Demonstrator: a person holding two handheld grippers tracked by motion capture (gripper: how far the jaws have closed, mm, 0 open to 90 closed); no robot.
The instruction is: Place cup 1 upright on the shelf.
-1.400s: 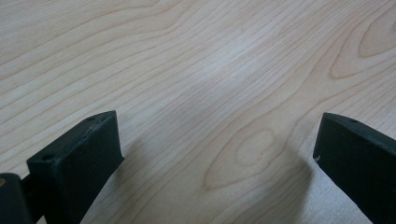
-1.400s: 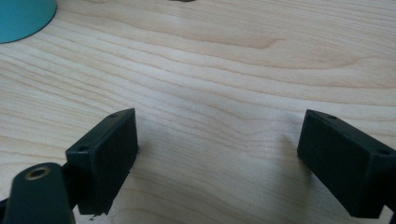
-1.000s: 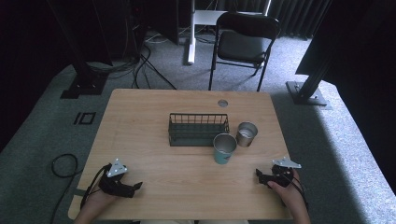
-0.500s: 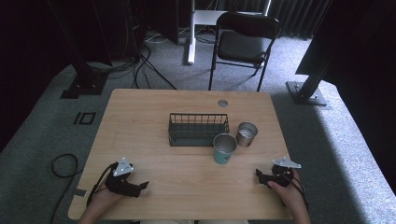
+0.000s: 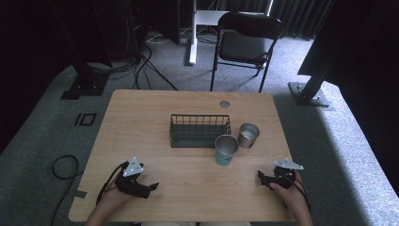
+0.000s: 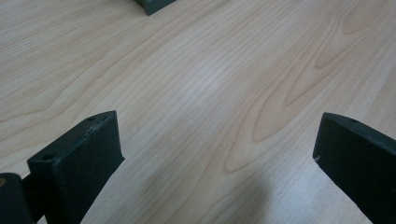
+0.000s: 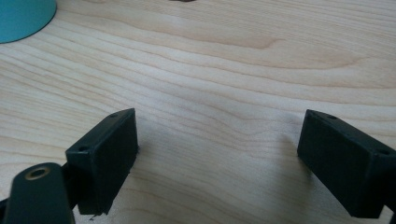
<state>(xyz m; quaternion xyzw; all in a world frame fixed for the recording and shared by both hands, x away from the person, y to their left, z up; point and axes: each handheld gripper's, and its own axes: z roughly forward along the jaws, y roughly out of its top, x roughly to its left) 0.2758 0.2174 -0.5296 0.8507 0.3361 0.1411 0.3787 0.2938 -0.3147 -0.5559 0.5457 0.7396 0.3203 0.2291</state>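
Table (image 6: 210, 93) view crops rack (image 6: 154, 4) to a corner.

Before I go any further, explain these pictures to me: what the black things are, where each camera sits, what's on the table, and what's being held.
A person sits at a wooden table with a hand-held two-jaw tool in each hand: the left gripper and the right gripper. The high view looks down from above the person's side. The two close-up views come from cameras riding on the grippers, looking along their black jaws at the wood. Both pairs of jaws stand wide apart and hold nothing. On the table are a dark wire basket, a teal cup in front of it and a metal cup to its right.
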